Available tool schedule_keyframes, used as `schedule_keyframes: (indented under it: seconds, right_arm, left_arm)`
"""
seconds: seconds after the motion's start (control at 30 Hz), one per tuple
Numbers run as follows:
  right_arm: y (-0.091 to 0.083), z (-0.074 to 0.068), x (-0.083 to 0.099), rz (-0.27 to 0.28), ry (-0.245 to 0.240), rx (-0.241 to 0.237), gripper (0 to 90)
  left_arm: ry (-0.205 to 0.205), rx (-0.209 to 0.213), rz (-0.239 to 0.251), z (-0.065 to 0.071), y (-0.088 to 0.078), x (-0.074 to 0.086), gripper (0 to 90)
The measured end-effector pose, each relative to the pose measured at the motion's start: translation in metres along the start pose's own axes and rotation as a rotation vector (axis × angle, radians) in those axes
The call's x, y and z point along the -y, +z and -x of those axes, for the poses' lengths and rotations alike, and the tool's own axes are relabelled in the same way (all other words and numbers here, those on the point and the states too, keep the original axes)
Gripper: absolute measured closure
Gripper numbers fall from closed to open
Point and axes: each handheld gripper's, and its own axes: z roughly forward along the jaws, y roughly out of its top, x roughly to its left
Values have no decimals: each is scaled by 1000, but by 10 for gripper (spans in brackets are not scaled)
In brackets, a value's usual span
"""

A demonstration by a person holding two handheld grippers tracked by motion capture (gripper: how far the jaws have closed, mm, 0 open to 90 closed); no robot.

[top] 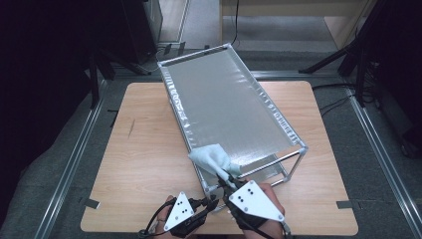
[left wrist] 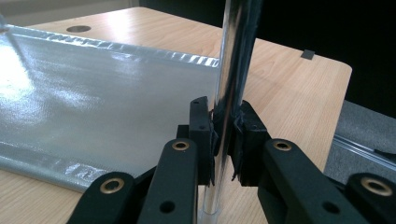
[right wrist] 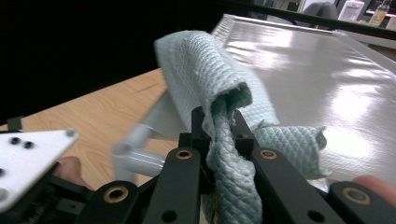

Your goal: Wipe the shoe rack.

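A silver metal shelf rack (top: 234, 102) stands slantwise on the wooden table (top: 144, 164). My left gripper (top: 211, 201) is shut on the rack's near corner post (left wrist: 231, 84), which rises upright between its jaws in the left gripper view. My right gripper (top: 230, 183) is shut on a pale green cloth (top: 214, 158) that lies on the near corner of the rack's top sheet (right wrist: 317, 74). In the right gripper view the cloth (right wrist: 219, 88) bunches up between the jaws and folds over them.
The rack's lower shelf (left wrist: 93, 93) shines in the left gripper view. Aluminium rails (top: 74, 154) run along both sides of the table. Dark stands and cables (top: 348, 55) sit beyond the far edge. Bare tabletop lies left of the rack.
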Motion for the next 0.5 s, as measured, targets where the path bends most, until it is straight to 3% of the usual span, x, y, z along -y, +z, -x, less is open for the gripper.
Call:
schedule_keyframes:
  seconds: [0.27, 0.43, 0.5]
  right_arm:
    - [-39, 92, 15, 40, 205, 208, 861]
    - [-57, 119, 23, 36, 210, 358, 864]
    - [-59, 118, 26, 30, 227, 358, 868]
  left_arm:
    - [10, 5, -5, -1, -1, 0, 812]
    - [16, 2, -11, 0, -1, 0, 812]
    - [15, 1, -10, 0, -1, 0, 812]
